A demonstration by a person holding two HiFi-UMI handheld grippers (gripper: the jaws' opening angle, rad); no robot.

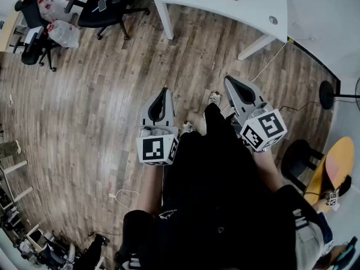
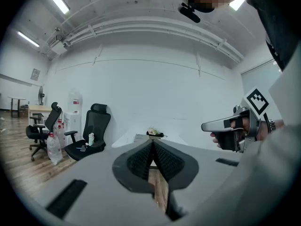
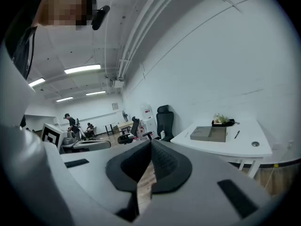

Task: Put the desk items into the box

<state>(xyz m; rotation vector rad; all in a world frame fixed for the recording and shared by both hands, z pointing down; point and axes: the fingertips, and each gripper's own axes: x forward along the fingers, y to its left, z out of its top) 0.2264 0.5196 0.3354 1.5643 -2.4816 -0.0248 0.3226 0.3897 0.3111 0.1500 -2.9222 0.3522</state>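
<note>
A white desk stands ahead of me across the wood floor. On it lie a flat grey box, a black pen and a small dark tray with greenish items. My left gripper and right gripper are held in the air well short of the desk, far from these things. Both are shut, jaw tips touching, nothing between them. In the left gripper view the jaws point at the desk's end, with the tray's items just above them. The right gripper's jaws point left of the box.
A black office chair stands left of the desk, with a second chair and plastic bags farther left. A cable runs along the floor under the desk's right end. A fan stand and a round table are at the right. People sit far off.
</note>
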